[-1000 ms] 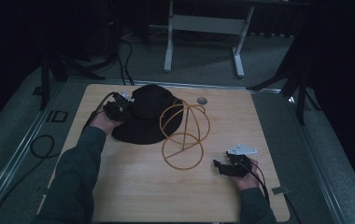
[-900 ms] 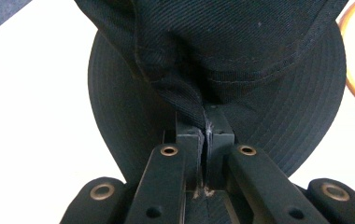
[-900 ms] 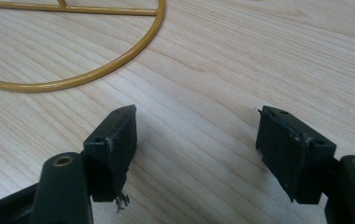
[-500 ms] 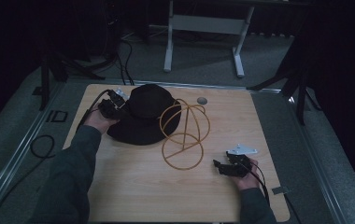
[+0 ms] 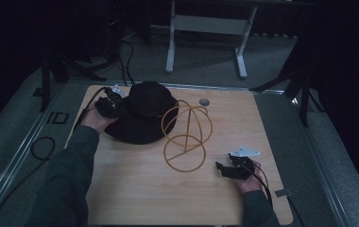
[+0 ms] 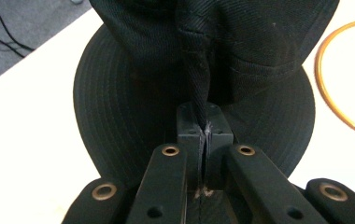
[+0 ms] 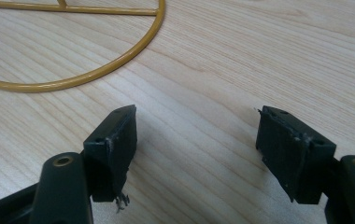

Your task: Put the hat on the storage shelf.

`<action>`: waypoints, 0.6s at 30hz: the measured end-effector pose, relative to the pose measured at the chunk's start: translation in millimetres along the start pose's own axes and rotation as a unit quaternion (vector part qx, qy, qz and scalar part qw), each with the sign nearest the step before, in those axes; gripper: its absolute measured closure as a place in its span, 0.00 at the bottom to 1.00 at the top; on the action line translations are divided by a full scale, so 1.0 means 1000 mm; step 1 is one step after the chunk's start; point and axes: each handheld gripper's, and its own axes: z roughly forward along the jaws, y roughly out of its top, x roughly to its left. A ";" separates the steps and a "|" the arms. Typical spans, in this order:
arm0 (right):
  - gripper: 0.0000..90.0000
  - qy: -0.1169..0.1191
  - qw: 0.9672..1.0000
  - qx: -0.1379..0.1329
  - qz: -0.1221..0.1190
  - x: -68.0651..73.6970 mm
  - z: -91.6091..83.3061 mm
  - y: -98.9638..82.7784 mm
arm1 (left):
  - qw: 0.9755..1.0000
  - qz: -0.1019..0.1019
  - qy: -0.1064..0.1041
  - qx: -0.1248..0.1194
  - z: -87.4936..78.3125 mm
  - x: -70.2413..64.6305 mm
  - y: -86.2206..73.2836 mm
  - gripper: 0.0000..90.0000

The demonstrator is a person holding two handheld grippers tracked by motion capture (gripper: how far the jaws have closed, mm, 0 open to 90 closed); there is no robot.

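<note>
Left gripper (image 5: 114, 105) sits at the table's (image 5: 135, 189) far-left corner, jaws clenched on a fold of the black bucket hat (image 5: 144, 116). In the left gripper view the gripper (image 6: 205, 135) has a pinched ridge of crown fabric squeezed between the pads, with the hat (image 6: 133, 93) and its stitched brim spread out beyond and below.

The hat lies on the wooden table at far left, its right brim edge touching or overlapping the gold wire stand (image 5: 187, 135); can't tell which.

Stand is at table centre: flat ring base with upright hoops.

A small round grey insert (image 5: 204, 101) sits in the tabletop behind the stand.

Right gripper (image 5: 222, 169) is near the right front edge, jaws released and wide, nothing between them. In the right gripper view the gripper (image 7: 196, 149) hovers over bare wood, with the stand's ring (image 7: 96, 70) ahead at upper left, apart from the jaws.
</note>
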 end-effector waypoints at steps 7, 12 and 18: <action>0.32 0.000 1.000 0.000 -0.001 0.000 0.000 0.000 | 1.000 0.000 -0.001 -0.022 -0.011 -0.002 0.007 0.99; 0.32 0.000 1.000 0.000 0.000 0.000 0.000 0.000 | 1.000 -0.001 -0.004 -0.030 -0.015 -0.003 0.009 0.99; 0.32 0.000 1.000 0.000 0.000 0.000 0.000 0.000 | 0.999 -0.005 -0.008 -0.040 -0.019 -0.003 0.009 0.99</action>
